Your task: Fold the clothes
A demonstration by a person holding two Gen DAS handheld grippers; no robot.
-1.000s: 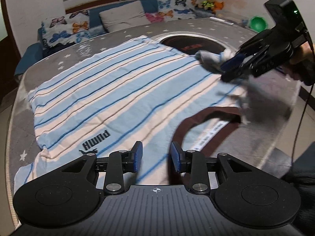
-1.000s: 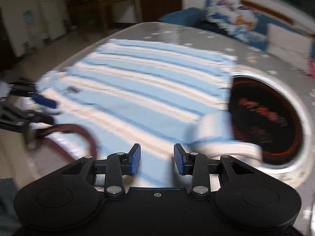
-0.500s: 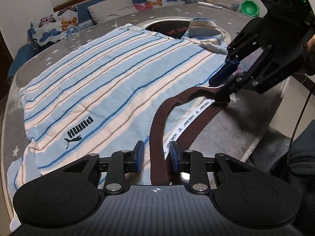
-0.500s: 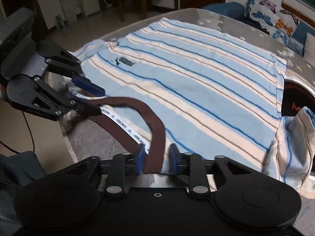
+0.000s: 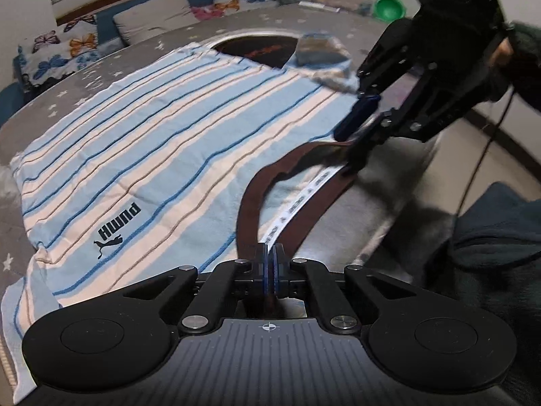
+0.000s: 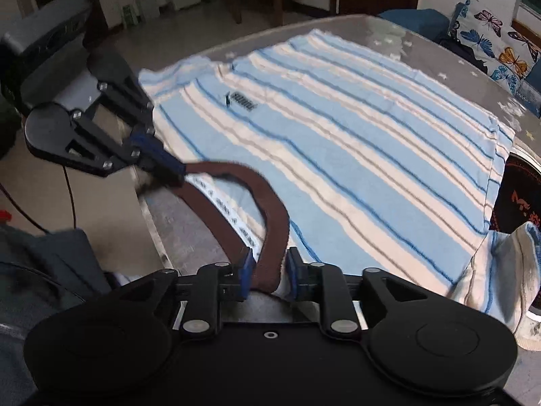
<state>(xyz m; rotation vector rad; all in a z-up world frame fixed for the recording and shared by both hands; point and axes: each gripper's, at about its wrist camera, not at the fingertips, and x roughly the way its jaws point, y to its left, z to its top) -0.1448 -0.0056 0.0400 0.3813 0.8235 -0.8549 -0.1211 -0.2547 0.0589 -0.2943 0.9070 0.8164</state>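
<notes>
Nearest, at 6 o'clock: left gripper (image 5: 269, 268) clenched on the brown collar (image 5: 248, 203) of the striped shirt (image 5: 162, 142); right gripper (image 6: 268, 267) straddling the same collar, blue pads parted, not yet pinched. Beyond, spread flat over the grey star-printed table (image 5: 111, 71), "PUMA" with cat logo (image 5: 116, 228) at 9 o'clock, neck tape lettering too blurred to read. Farther, at 12 o'clock, dark round inset (image 5: 258, 45), rumpled sleeve (image 5: 324, 57); butterfly cushions (image 5: 61, 50) and green bowl (image 5: 389, 8) farthest.

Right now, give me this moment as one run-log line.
stage: collar grasp | left gripper: shut on brown collar | right gripper: open, straddling collar | striped shirt: flat on table | fold: not started
</notes>
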